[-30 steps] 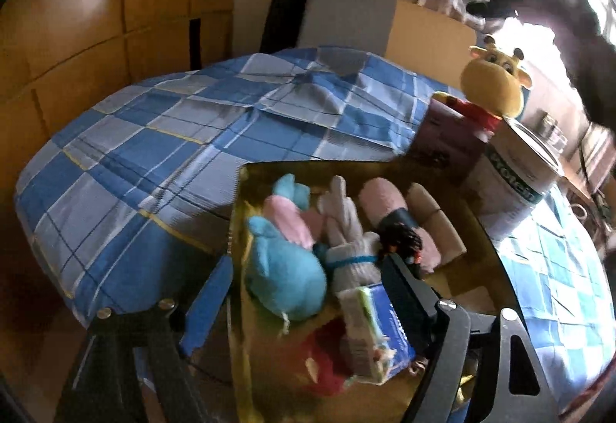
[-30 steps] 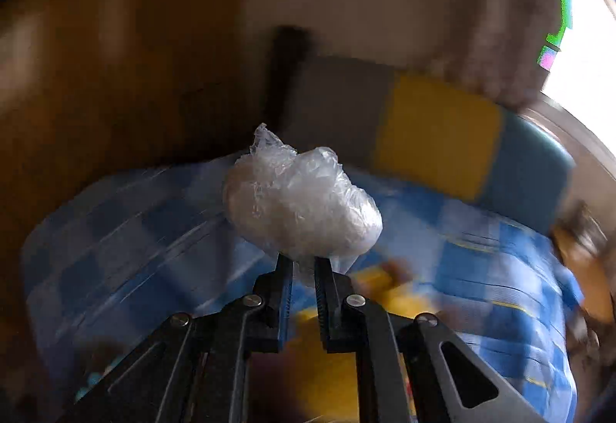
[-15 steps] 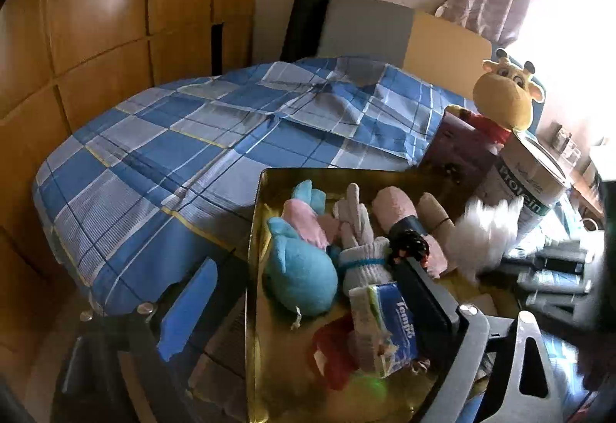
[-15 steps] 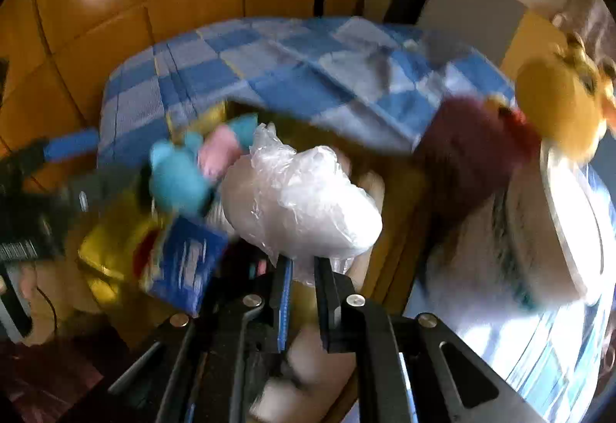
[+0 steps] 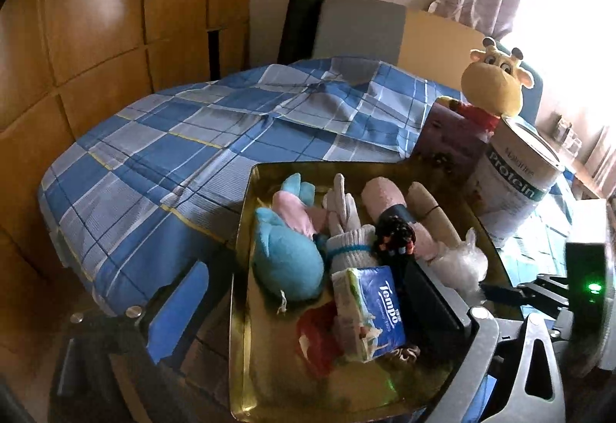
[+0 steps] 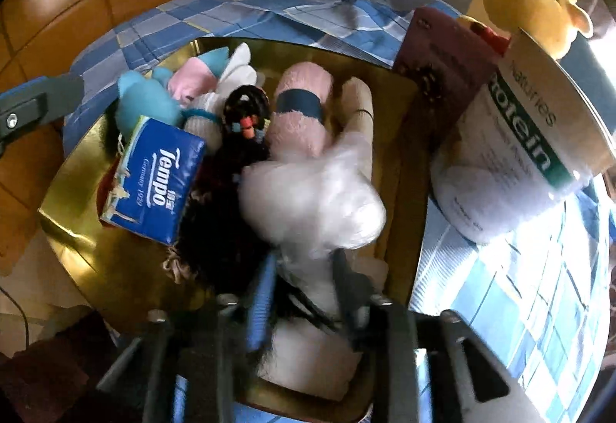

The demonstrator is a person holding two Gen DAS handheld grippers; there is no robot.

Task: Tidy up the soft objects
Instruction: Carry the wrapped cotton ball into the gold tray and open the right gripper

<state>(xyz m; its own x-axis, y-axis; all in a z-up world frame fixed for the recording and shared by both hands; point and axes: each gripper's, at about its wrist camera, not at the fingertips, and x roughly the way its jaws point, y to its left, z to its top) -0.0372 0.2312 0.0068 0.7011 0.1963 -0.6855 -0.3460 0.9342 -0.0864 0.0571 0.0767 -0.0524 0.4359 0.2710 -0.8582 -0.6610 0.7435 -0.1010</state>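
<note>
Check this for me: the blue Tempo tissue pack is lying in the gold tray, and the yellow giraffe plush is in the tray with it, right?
Not quite. The Tempo tissue pack does lie in the gold tray, but the yellow giraffe plush is outside it, behind the protein tin on the bed. The left wrist view shows this.

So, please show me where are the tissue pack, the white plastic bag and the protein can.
tissue pack [image 6: 154,178]: right wrist view, blue printed face.
white plastic bag [image 6: 312,199]: right wrist view, bulging middle.
protein can [image 5: 512,188]: left wrist view, labelled side.
</note>
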